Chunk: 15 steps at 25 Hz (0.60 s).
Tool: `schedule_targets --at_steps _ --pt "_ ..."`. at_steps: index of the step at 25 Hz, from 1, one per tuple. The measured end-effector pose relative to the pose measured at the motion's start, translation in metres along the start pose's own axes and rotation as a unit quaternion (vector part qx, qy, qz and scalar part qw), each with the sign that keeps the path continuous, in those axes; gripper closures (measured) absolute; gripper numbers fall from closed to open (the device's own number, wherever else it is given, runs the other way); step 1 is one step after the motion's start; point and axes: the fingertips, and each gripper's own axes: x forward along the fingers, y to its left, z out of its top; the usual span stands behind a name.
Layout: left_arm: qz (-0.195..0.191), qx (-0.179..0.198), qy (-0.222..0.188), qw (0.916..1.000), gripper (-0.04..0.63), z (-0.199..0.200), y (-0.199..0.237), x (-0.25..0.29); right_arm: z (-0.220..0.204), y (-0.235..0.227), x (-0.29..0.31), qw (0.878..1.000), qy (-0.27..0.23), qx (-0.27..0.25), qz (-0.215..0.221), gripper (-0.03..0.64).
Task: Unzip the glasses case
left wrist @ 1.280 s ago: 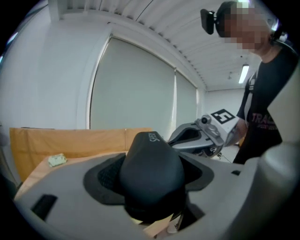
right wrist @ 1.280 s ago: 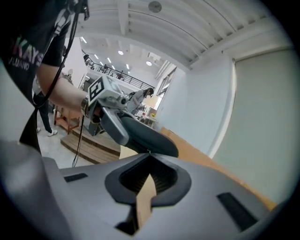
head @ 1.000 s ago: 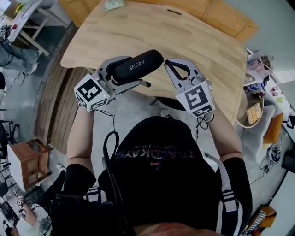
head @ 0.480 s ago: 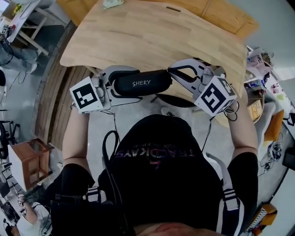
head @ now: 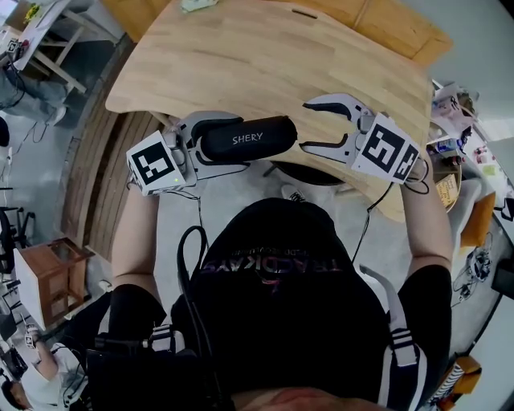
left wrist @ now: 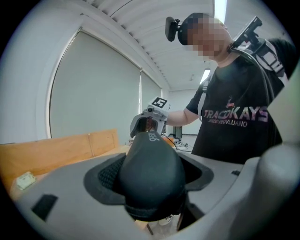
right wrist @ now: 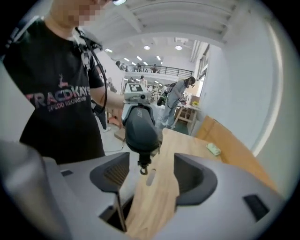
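A black glasses case marked SHERY is held level over the table's near edge, with my left gripper shut around its left half. In the left gripper view the case fills the space between the pads. My right gripper stands just off the case's right end, and its jaws are opening. In the right gripper view the case points at me, and its small zipper pull hangs from the near end between the spread jaws of my right gripper, with neither pad touching it.
The light wooden table stretches away beyond both grippers, with a small pale object at its far edge. A wooden stool stands on the floor at the left. Cluttered shelves lie to the right.
My right gripper, shut at the case's right end before, has swung out to the right and its jaws now stand apart. The left gripper has turned the case more level.
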Motion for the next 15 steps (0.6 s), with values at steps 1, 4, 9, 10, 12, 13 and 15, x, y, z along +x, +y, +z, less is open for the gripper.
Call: schedule_targets --at_steps 1,4,9,10,12,13,15 --pt "0.002 -0.001 -0.003 1.0000 0.258 -0.001 0.001 0.001 0.005 0.004 -0.001 1.000 -0.013 0.014 0.011 0.310" --pt "0.001 -0.005 0.004 1.0000 0.258 -0.004 0.000 0.008 0.019 0.017 0.008 0.999 -0.018 0.002 0.031 0.278" --pt "-0.014 0.004 0.026 0.9996 0.258 -0.012 -0.009 0.032 0.015 0.032 0.037 0.996 0.033 -0.058 0.054 0.270" --pt "-0.018 0.001 0.026 0.9995 0.258 -0.013 -0.012 0.036 0.010 0.037 0.043 0.995 0.047 -0.071 0.061 0.270" --pt "-0.022 -0.007 0.027 0.9994 0.258 -0.016 -0.015 0.044 -0.002 0.045 0.054 0.991 0.068 -0.092 0.072 0.270" --pt "-0.022 -0.012 0.030 0.9992 0.258 -0.020 -0.016 0.047 -0.009 0.047 0.058 0.990 0.073 -0.097 0.075 0.271" --pt "-0.022 -0.026 0.034 0.9988 0.257 -0.029 -0.018 0.053 -0.019 0.050 0.063 0.990 0.072 -0.094 0.082 0.270"
